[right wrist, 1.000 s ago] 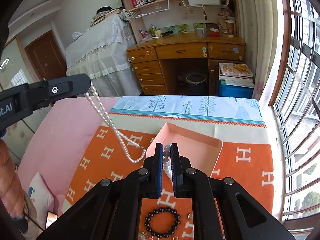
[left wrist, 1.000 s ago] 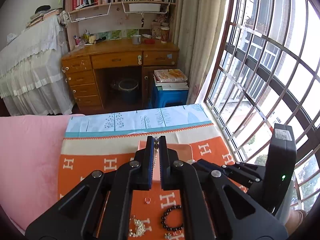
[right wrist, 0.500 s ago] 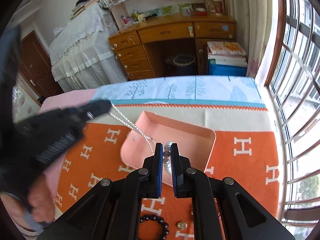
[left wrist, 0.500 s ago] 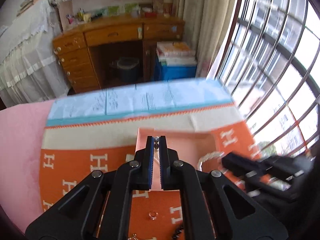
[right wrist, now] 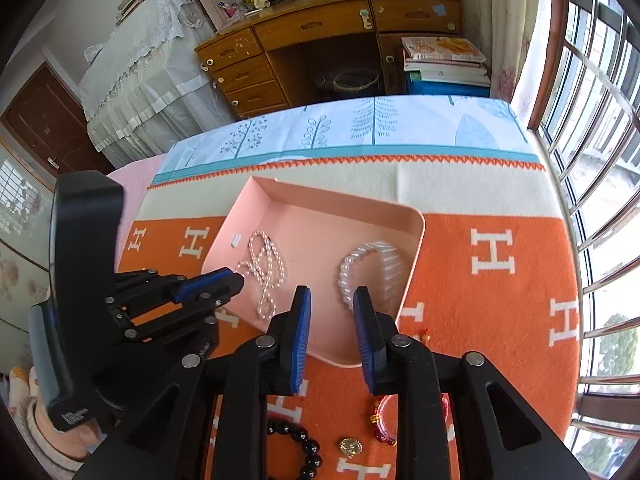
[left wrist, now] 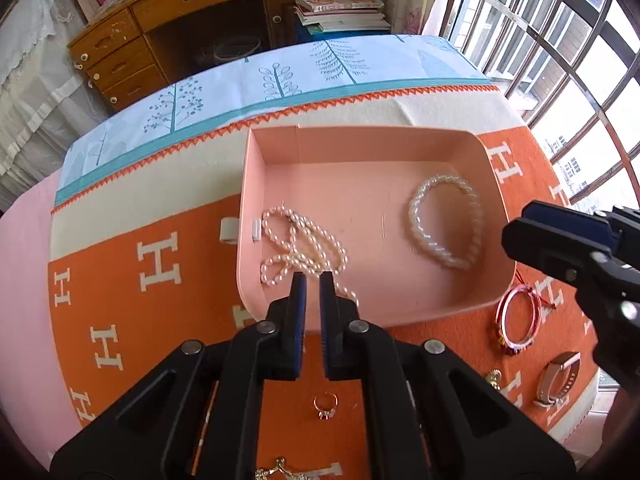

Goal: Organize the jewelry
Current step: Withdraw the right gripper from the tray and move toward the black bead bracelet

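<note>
Both claws over pink tray (right wrist: pixel 256 200), jaws just been opening, nothing btwn them. Left gripper (left wrist: pixel 313 280): narrow slit, pearl necklace (left wrist: pixel 298 248) dropped in tray's left half, strand trailing past tips. Right gripper (right wrist: pixel 330 294): wider gap, clear bead bracelet (right wrist: pixel 368 270) lying just beyond, centre frame. Nxt loose piece nearer right: black bead bracelet (right wrist: pixel 298 446) at bottom edge.

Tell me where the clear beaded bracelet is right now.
The clear beaded bracelet lies inside the pink tray, on its right side in the left wrist view, apart from the pearl necklace on the tray's left.
</note>
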Demonstrator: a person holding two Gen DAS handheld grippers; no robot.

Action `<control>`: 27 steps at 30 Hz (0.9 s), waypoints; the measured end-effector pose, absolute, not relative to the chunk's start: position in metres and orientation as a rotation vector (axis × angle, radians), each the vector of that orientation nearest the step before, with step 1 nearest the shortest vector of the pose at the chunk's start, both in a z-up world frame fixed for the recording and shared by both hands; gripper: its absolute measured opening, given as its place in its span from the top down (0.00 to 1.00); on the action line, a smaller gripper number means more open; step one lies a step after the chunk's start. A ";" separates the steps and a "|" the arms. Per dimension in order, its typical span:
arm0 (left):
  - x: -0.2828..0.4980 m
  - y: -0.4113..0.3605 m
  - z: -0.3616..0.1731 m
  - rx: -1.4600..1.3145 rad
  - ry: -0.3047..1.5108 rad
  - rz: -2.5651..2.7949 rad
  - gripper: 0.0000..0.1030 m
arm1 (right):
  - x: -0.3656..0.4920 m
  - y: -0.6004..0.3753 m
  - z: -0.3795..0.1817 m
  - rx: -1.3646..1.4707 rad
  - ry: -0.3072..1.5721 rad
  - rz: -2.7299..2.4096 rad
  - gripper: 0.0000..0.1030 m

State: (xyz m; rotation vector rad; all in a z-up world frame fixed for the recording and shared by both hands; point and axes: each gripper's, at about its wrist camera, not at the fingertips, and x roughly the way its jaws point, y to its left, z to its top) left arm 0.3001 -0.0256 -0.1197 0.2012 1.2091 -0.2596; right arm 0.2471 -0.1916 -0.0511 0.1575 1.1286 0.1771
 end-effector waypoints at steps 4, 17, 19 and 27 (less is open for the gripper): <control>0.294 -0.020 -0.114 0.177 1.222 -0.298 0.65 | 0.242 -0.194 -0.057 0.161 1.136 0.184 0.76; 0.273 -0.005 -0.082 0.045 1.182 -0.302 0.55 | 0.218 -0.194 -0.047 0.140 1.107 0.181 0.75; 0.269 -0.001 -0.076 0.035 1.166 -0.271 0.55 | 0.214 -0.193 -0.044 0.125 1.092 0.174 0.75; 0.252 0.012 -0.058 0.047 1.137 -0.254 0.55 | 0.189 -0.190 -0.033 0.088 1.014 0.178 0.67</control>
